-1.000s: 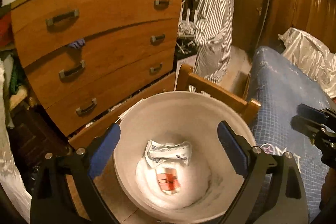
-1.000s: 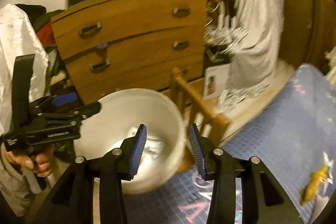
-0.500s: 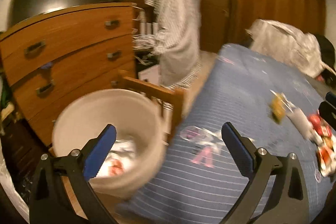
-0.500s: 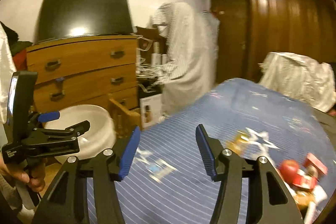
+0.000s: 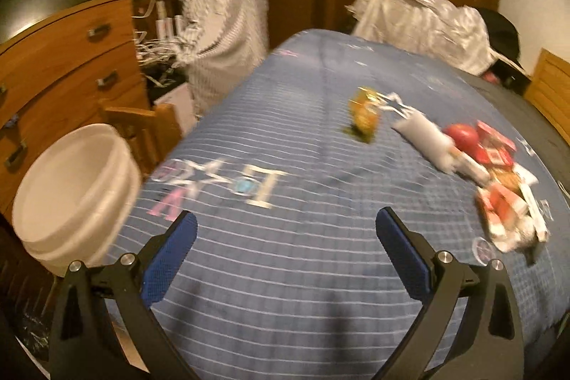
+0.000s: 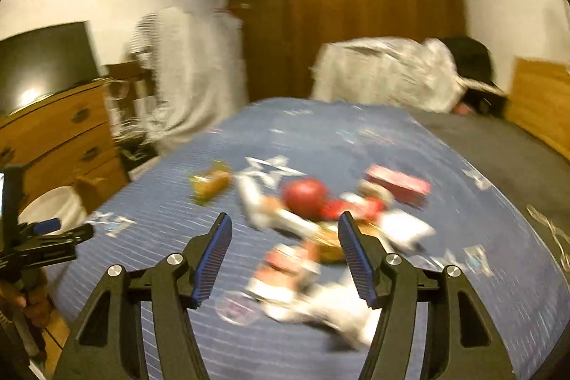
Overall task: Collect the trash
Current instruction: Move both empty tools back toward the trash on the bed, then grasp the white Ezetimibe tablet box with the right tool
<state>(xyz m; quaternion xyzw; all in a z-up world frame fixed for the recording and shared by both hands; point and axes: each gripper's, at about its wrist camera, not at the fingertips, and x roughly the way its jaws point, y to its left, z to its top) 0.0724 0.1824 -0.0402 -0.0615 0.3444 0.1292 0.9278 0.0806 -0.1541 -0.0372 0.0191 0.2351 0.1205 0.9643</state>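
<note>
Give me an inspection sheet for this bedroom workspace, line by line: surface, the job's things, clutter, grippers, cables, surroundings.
Surface: blue bedspread with white lines and printed letters, blurred by motion.
Job's things: trash pile of red and white wrappers on the bed; a yellow wrapper lies apart from it; white bucket stands off the bed's corner.
Clutter: red round item in the pile, too blurred to identify.
Grippers: left gripper open, empty, above bare bedspread; right gripper open, empty, pointed at the pile.
Cables: nothing seen.
Surroundings: wooden dresser, striped garment, dark wardrobe, crumpled white sheet.
</note>
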